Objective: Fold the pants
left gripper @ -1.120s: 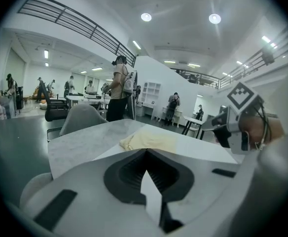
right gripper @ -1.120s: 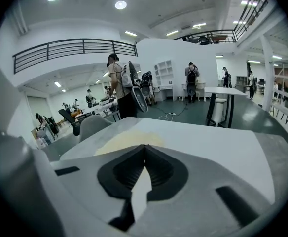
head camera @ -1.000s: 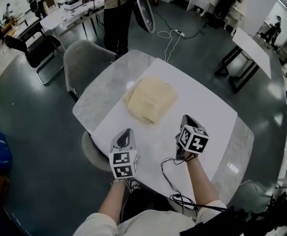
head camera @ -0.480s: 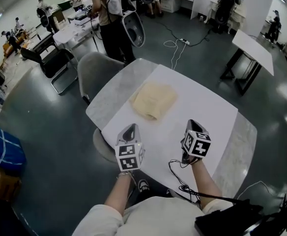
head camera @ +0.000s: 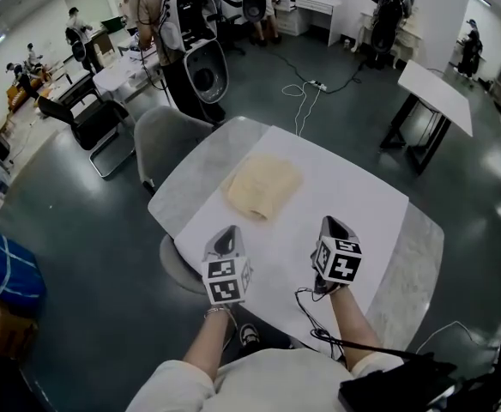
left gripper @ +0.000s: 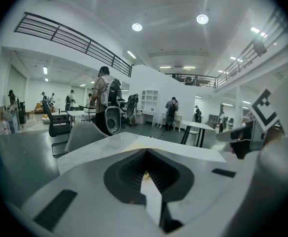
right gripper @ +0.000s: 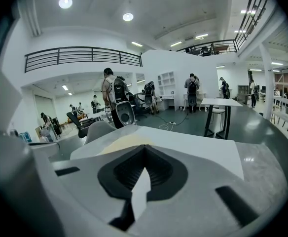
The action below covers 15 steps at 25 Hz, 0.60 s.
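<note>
The cream pants (head camera: 263, 187) lie folded into a compact square on the white table (head camera: 353, 196), toward its far left side. Both grippers hang above the table's near edge, well short of the pants and apart from them. My left gripper (head camera: 225, 233) is shut, its jaws meeting at the tip (left gripper: 146, 151) with nothing between them. The right gripper (head camera: 331, 224) is also shut and empty, tips together (right gripper: 144, 147). In the right gripper view the pants (right gripper: 126, 140) show as a pale yellow patch just beyond the jaws.
A grey chair (head camera: 169, 136) stands at the table's far left edge. A person with a backpack rig (head camera: 186, 33) is behind it. A black cable (head camera: 306, 303) trails off the near edge. Another table (head camera: 435, 84) stands at the far right.
Both grippers have drawn back from the pants toward the person and risen a little. The folded pants have not moved.
</note>
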{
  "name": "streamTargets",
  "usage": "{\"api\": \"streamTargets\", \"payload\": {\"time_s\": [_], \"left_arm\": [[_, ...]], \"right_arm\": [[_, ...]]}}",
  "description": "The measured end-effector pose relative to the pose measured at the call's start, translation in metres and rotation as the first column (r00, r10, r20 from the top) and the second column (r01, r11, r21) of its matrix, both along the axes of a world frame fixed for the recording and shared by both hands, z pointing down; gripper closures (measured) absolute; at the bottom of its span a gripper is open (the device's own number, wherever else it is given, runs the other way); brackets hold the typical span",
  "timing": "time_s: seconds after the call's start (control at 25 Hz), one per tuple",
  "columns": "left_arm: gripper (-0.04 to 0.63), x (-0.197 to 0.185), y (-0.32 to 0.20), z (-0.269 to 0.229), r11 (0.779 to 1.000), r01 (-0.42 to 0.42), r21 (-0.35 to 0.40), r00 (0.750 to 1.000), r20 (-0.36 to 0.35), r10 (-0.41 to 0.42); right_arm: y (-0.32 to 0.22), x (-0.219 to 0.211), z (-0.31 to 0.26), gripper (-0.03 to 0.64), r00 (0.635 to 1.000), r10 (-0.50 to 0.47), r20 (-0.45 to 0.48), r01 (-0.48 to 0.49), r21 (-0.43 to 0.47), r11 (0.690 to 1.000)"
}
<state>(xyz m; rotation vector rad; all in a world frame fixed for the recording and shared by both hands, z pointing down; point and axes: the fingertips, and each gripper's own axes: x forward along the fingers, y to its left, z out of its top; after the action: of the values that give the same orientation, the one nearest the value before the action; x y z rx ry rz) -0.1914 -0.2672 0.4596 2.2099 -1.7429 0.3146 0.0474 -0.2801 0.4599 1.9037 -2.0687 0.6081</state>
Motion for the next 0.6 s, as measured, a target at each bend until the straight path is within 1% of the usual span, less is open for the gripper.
{"api": "streamTargets", "payload": {"time_s": [0.2,0.6], "left_arm": [[0.595,-0.0030,-0.0012,-0.0028,1.000,-0.005,0.002,1.000,0.003,0.005],[0.595,-0.0024,0.0034,-0.0034,1.000,-0.010,0.002,1.000,0.010,0.010]], "right_arm": [[0.0009,-0.0071,-0.0039,0.626,1.000,-0.007,-0.003,0.007,0.001,1.000],[0.0079,-0.0072,-0.0060,0.626,1.000,-0.003,-0.014,0.003,0.003,1.000]]}}
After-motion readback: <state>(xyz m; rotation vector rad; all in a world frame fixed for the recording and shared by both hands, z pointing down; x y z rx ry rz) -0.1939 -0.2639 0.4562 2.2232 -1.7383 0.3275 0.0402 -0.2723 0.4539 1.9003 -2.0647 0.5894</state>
